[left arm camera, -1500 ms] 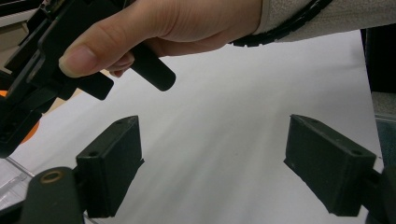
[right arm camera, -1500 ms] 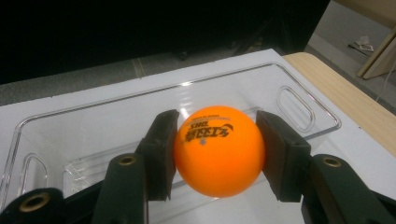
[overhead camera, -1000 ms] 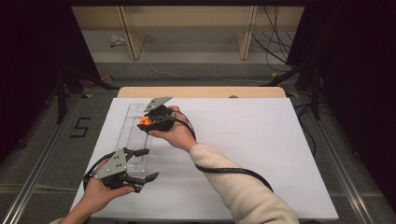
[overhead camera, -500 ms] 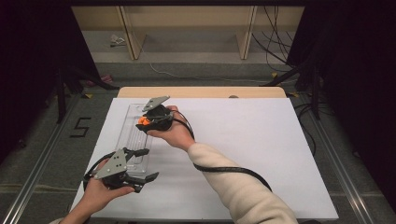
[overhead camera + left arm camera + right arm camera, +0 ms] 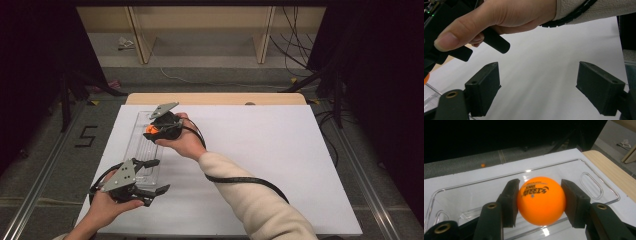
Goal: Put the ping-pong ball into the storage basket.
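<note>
An orange ping-pong ball (image 5: pixel 541 200) with black print sits between the two black pads of my right gripper (image 5: pixel 540 195), which is shut on it. The ball hangs just above a clear plastic tray (image 5: pixel 584 170). In the high view the right gripper (image 5: pixel 153 128) holds the ball (image 5: pixel 148 131) over the far part of the tray (image 5: pixel 141 150), at the table's left. My left gripper (image 5: pixel 156 175) rests by the tray's near end. Its jaws (image 5: pixel 541 90) stand wide open over bare white tabletop, with the person's right hand (image 5: pixel 499 17) above them.
The white tabletop (image 5: pixel 280 150) stretches to the right of the tray. A wooden strip (image 5: pixel 215 98) runs along the far edge. A black cable (image 5: pixel 245 180) trails from the right gripper along the sleeve. A small orange thing (image 5: pixel 482 165) lies on the floor beyond the table.
</note>
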Demonstrator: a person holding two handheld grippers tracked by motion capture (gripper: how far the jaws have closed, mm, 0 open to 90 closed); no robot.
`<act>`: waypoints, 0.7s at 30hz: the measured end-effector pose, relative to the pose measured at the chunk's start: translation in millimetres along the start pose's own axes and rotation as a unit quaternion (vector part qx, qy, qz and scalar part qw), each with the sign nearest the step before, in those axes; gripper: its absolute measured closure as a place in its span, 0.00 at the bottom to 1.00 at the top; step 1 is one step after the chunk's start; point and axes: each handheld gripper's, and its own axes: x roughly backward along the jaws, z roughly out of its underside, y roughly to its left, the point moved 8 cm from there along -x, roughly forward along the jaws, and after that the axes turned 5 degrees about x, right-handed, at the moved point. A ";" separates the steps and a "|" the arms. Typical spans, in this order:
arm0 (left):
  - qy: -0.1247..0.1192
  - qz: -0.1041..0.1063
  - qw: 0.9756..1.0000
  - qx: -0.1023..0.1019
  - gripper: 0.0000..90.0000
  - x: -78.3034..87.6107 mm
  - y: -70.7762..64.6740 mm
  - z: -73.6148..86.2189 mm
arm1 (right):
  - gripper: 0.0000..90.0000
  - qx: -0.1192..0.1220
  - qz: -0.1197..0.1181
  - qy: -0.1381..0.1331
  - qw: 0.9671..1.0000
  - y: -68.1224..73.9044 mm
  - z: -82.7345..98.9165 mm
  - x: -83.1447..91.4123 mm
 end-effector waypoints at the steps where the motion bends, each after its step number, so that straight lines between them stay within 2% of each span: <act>1: 0.000 0.000 1.000 0.000 0.20 -0.1 0.0 0.0 | 0.57 0.000 0.000 0.000 1.000 0.1 -0.6 -0.4; 21: 0.000 0.000 1.000 0.000 0.20 0.4 -0.1 0.1 | 0.57 0.001 -0.005 0.004 1.000 -0.5 -4.0 -8.8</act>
